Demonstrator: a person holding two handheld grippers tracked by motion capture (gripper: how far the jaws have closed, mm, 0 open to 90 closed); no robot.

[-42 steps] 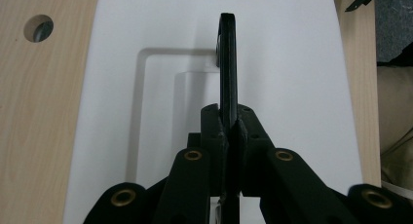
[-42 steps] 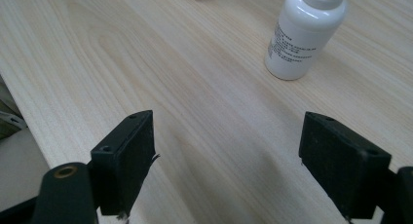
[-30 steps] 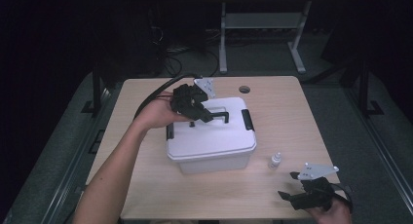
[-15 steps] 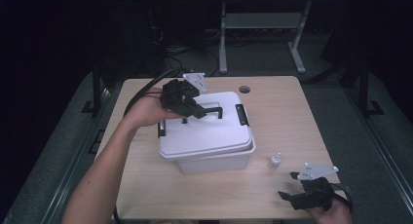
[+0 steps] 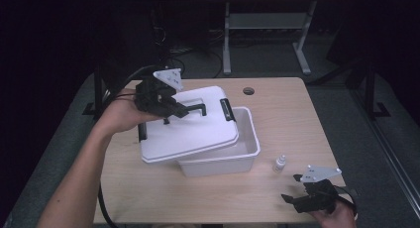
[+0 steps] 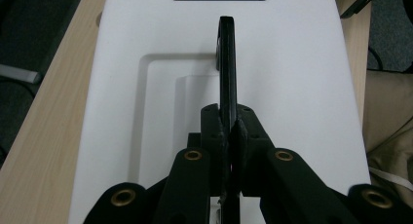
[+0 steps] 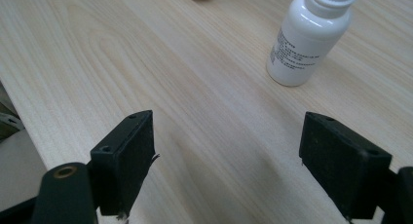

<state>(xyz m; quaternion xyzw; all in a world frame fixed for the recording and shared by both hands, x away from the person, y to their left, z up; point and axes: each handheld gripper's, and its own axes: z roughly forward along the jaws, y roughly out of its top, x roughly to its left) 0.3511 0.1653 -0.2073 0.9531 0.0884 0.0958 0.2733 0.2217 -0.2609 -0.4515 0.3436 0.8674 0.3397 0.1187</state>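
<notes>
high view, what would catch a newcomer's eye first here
The white lid, lifted askew off the white box at mid-table, held by its black handle in the left gripper. Next, the small white bottle standing right of the box, near the open right gripper.

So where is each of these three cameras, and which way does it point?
High view: above the person's side, looking forward and down at the table; both forearms and grippers show.
Left gripper view: on the left gripper, looking along its jaws, shut on the lid handle.
Right gripper view: on the right gripper, jaws open, facing the small bottle.
Shared: the high view also shows lid, handle and bottle.
</notes>
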